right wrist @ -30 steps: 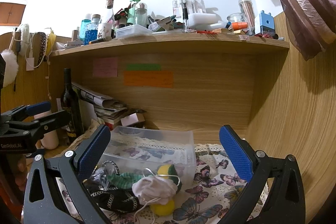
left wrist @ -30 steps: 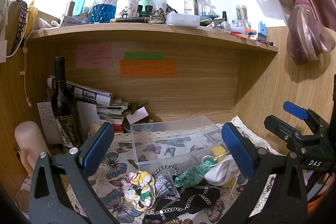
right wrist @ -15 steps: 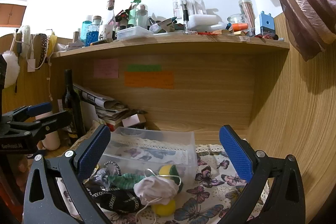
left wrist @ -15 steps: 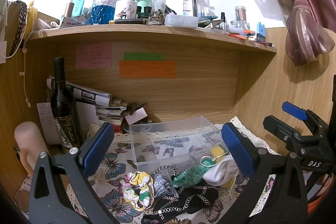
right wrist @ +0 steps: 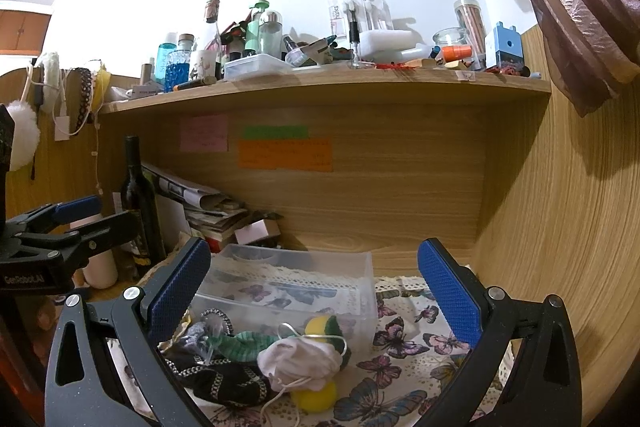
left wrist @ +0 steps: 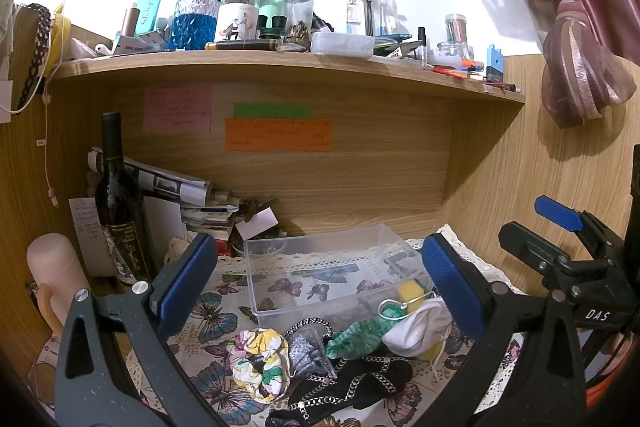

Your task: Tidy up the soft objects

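The desk [left wrist: 224,311] fills the bottom of both views, covered in a butterfly-print cloth [right wrist: 404,347] with a lace edge. Behind it, a shelf [left wrist: 280,67] crowded with bottles and jars runs across the wooden back panel. Next in size, the clear plastic box [left wrist: 320,267] sits mid-desk toward the back edge, upright, nothing soft inside that I can make out. Left tongs [left wrist: 316,287] hang wide open over the front of the desk, blue pads well apart, gripping nothing. Right tongs [right wrist: 316,291] also spread wide and bare, framing the same heap from the right side. At the desk's left edge a dark wine bottle [left wrist: 120,203] stands upright beside a stack of papers [left wrist: 200,203]. Now the soft pile, just in front of the box: a black patterned cloth [left wrist: 352,383] nearest the front edge, a white bundle [left wrist: 416,331] on the right touching a yellow sponge [left wrist: 410,293], a green knitted piece [left wrist: 360,337] between them, and a floral scrunchie [left wrist: 262,359] on the left.
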### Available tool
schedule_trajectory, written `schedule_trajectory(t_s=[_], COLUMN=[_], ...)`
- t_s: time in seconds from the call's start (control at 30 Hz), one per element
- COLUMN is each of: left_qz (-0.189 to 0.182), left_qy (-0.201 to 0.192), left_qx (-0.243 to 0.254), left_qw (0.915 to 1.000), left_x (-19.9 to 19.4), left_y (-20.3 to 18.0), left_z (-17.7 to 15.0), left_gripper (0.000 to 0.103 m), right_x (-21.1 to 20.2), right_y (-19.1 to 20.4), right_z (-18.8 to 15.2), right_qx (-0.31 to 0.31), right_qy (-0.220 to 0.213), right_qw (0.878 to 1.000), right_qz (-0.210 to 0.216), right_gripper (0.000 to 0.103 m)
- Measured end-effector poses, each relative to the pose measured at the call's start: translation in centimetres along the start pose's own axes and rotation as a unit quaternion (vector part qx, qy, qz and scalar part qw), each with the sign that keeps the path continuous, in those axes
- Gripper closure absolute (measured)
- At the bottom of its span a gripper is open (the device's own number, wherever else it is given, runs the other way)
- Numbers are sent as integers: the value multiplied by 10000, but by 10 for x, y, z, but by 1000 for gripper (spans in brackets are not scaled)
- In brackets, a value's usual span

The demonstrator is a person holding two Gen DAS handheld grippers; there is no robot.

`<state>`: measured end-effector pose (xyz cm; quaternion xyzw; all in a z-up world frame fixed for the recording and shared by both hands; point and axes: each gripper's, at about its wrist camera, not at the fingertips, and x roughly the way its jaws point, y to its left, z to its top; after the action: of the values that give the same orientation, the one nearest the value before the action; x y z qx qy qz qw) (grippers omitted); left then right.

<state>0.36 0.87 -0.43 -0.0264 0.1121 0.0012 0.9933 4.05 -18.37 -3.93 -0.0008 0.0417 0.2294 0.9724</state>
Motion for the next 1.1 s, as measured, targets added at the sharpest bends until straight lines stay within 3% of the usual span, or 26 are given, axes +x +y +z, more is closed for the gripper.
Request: schedule_trajectory(t_s=[0.67,0.97,1.1], left_qz=[-7,-123,-71], left_qy=[106,917,1234], left_qx=[20,-169,-222], left_qw=[9999,9956,9921], left_x=[4,37,52], left_y=[-4,15,22], left_z=[-1,-31,-49], left_gripper=[0,0,4], right_x=[3,29,40], right_y=[1,-11,-16], right_z=[1,-27,-40], right_qx=[-46,30,37], right_qy=[102,789,1099], right_qw=[9999,9967,9938], right_qz=[104,185,185], right_gripper=[0,1,11])
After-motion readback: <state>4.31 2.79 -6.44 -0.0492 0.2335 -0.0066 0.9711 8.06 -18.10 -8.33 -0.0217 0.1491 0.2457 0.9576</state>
